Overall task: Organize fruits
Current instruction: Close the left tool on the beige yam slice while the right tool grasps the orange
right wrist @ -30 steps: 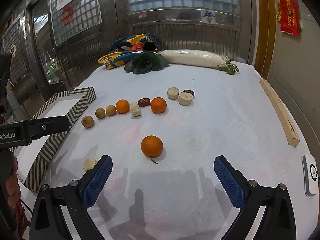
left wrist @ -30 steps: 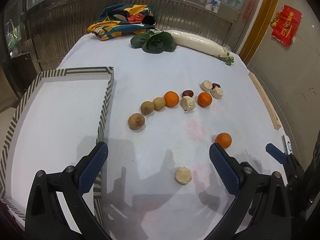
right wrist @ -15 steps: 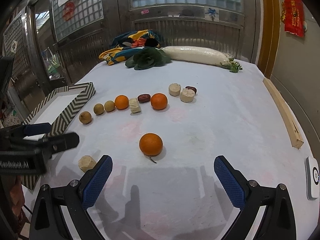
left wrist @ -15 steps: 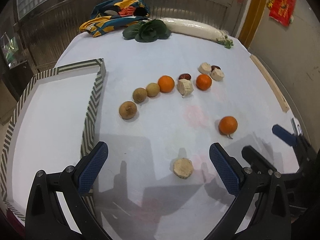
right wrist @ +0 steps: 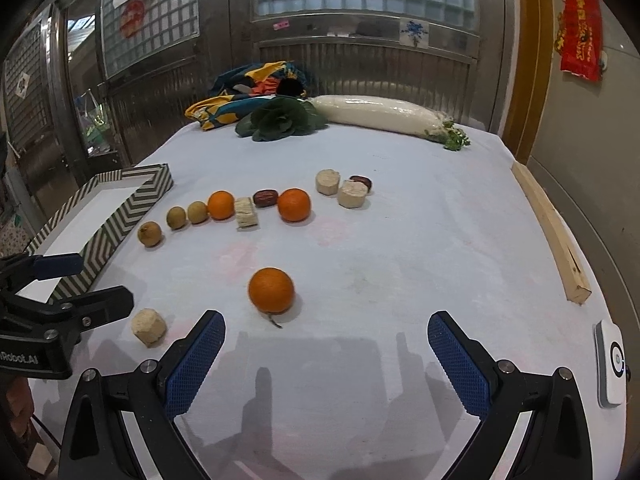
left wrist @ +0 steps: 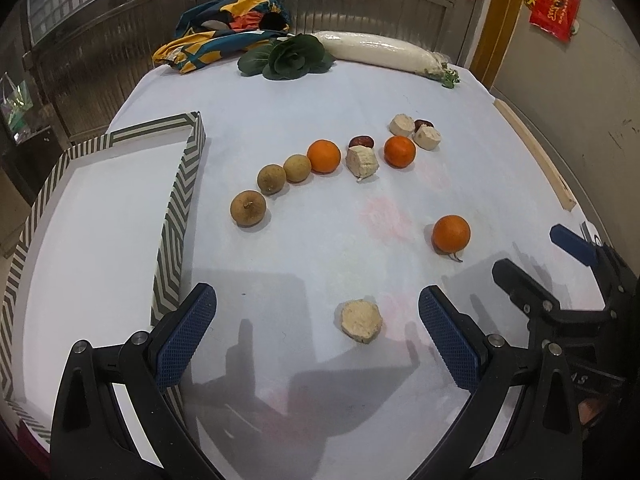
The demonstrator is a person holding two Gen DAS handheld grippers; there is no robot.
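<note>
In the left wrist view, the left gripper [left wrist: 318,330] is held low over the white table [left wrist: 304,92], tilted down and forward, its blue-padded fingers spread wide with nothing between them. A beige cut chunk [left wrist: 361,321] lies on the cloth just ahead, nearer the right-hand finger than the left. The striped tray [left wrist: 182,184] lies along the gripper's left side, its near corner just beside the left finger. Farther ahead and to the right sits a lone orange [left wrist: 451,233], with a curved row of brown fruits, oranges and pale chunks beyond it. The right gripper [left wrist: 560,256] enters from the right edge, near that orange; from this side its jaws look parted, though the angle is poor.

In the right wrist view, the right gripper [right wrist: 326,350] is likewise low and level-forward, fingers wide apart and empty. The lone orange [right wrist: 271,290] rests just ahead of the gap, toward the left finger, not touching it. The beige cut chunk [right wrist: 149,326] lies to the left, beside the left gripper [right wrist: 80,284].
</note>
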